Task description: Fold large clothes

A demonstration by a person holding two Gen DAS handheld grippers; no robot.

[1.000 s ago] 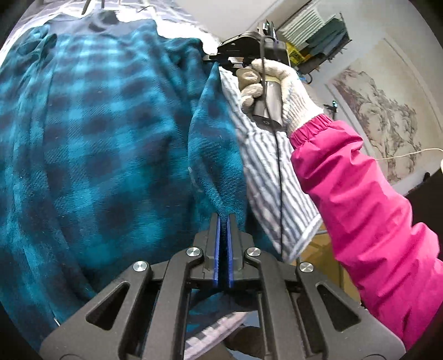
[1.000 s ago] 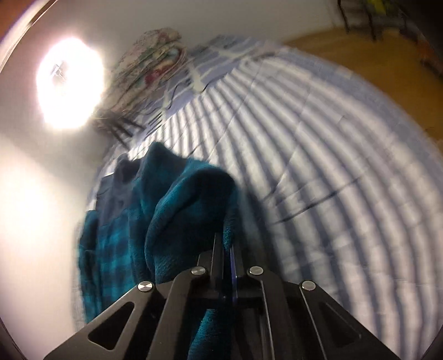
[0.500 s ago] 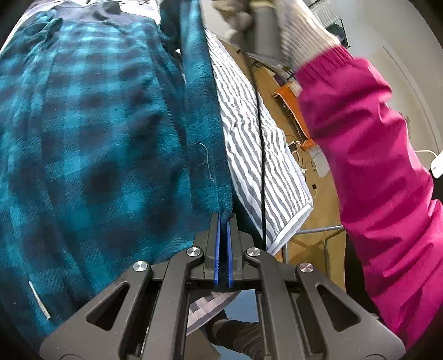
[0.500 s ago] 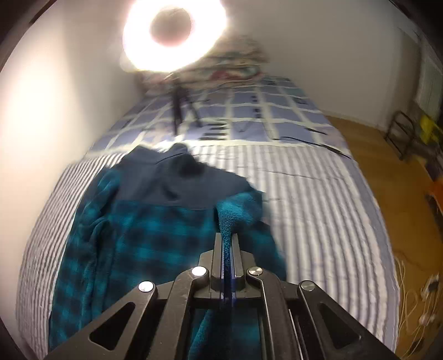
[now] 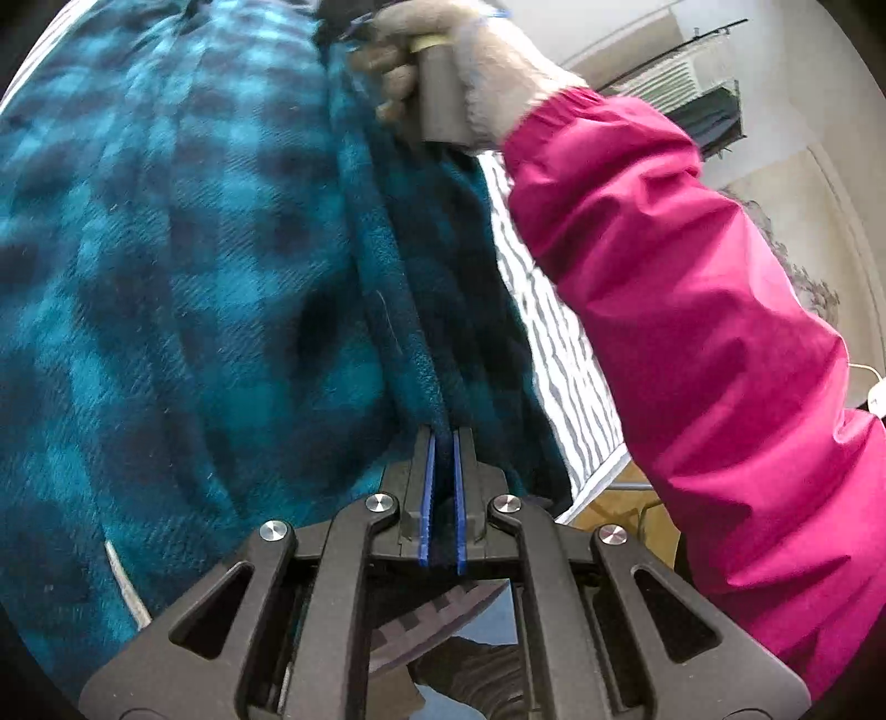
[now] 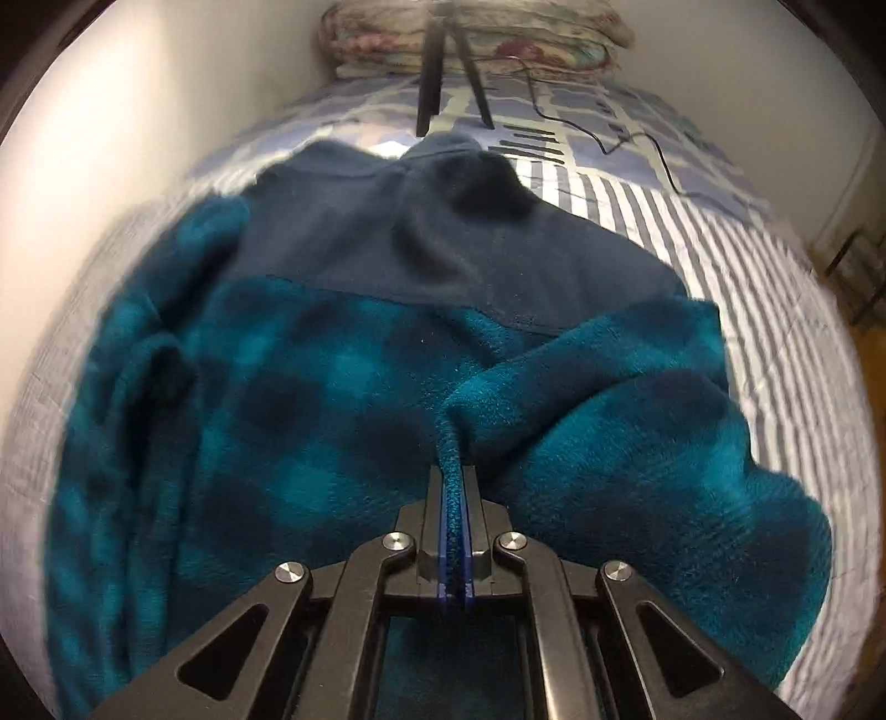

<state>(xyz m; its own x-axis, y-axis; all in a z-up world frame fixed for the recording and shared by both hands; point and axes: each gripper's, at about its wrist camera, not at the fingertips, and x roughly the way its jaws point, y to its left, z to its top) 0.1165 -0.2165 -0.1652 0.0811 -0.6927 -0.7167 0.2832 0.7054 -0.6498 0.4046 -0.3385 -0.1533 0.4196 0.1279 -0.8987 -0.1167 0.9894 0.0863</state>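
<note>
A teal plaid fleece jacket [image 6: 288, 399] with a navy yoke [image 6: 415, 243] lies spread on the striped bed sheet [image 6: 775, 310]. My right gripper [image 6: 454, 471] pinches a fold of its teal edge, lifted over the jacket's body; its jaws are opening slightly with the fleece still between the pads. In the left wrist view the jacket [image 5: 166, 277] fills the left side. My left gripper [image 5: 443, 437] holds the hem end of the same folded edge, jaws also opening a little around the cloth. A gloved hand [image 5: 498, 66] in a pink sleeve [image 5: 692, 332] grips the right gripper's handle at the top.
A tripod [image 6: 437, 66] stands on the bed beyond the collar, in front of a folded floral quilt [image 6: 470, 39]. A black cable [image 6: 609, 138] trails across the sheet. The striped sheet's edge [image 5: 559, 343] and wooden floor lie to the right.
The right gripper has swung the jacket's lifted side edge across and over the body, rolling as it went. The left gripper followed a short way with the hem. Both still hold fleece.
</note>
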